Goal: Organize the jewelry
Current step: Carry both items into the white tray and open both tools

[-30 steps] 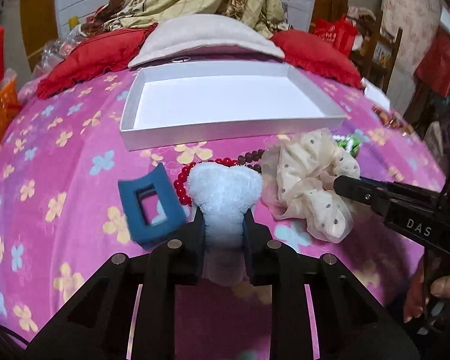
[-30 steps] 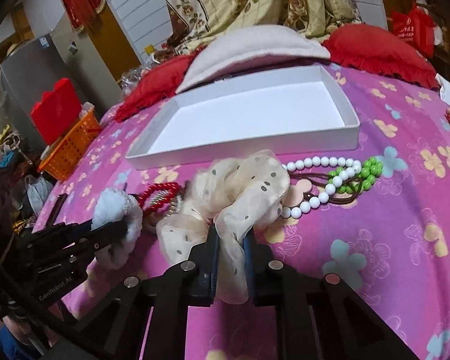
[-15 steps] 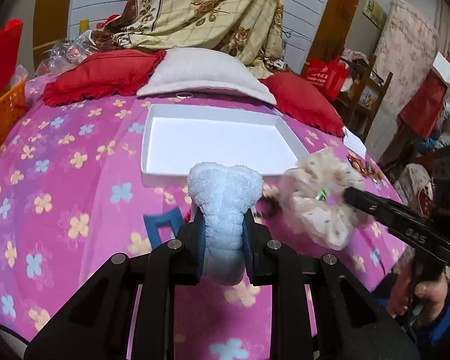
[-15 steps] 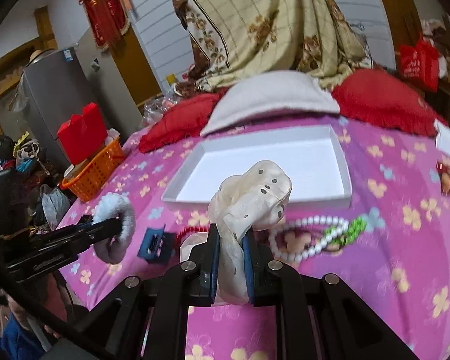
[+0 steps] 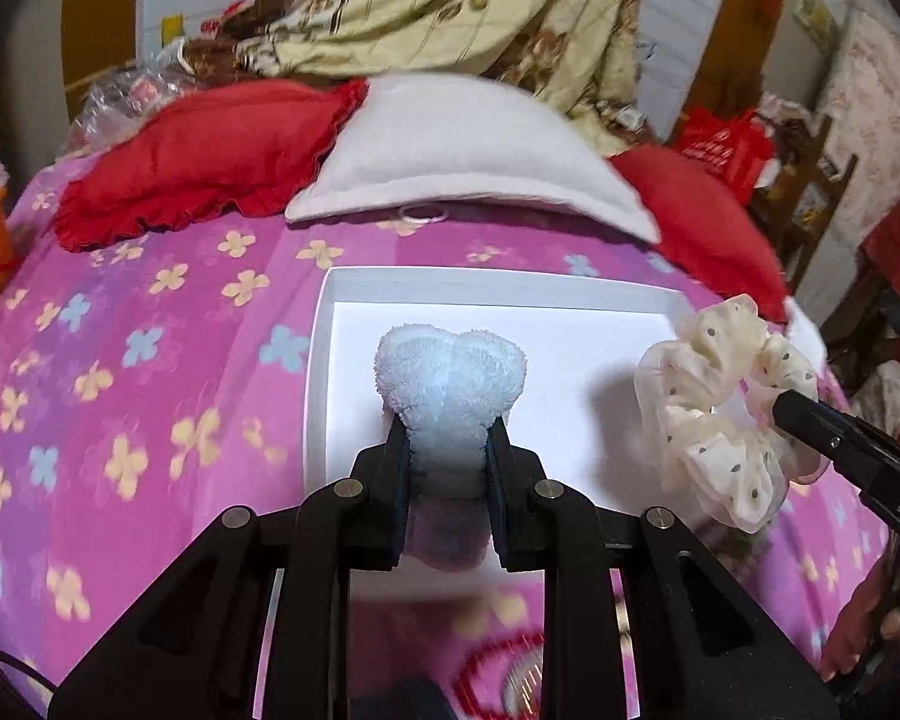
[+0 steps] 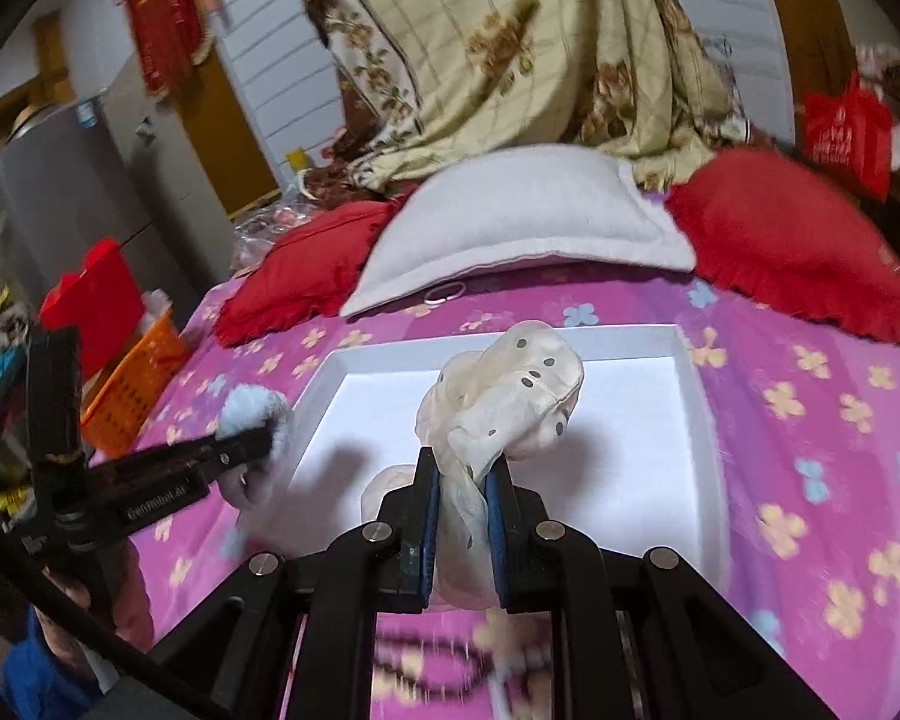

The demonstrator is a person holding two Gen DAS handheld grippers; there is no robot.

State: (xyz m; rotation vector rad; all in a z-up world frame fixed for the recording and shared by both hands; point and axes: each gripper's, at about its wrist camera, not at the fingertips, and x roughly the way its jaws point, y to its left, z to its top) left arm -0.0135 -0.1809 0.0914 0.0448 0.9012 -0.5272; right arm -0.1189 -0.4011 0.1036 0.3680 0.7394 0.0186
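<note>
While both soft, light scrunchies hang over the tray (image 5: 330,300), pinched folds suffice. Left gripper (image 5: 447,450) clamps the blue scrunchie (image 5: 447,378); right gripper (image 6: 462,486) clamps the cream scrunchie (image 6: 510,396) at 3 o'clock.

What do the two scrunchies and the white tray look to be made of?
Blue scrunchie: plush, terry-like fabric, with a matte fuzzy pile. Cream scrunchie: thin sheer fabric, probably chiffon or organza, with dark dots, gathered into soft ruffles. White tray: likely cardboard, with a matte finish and thin straight walls; plastic can't be ruled out.
</note>
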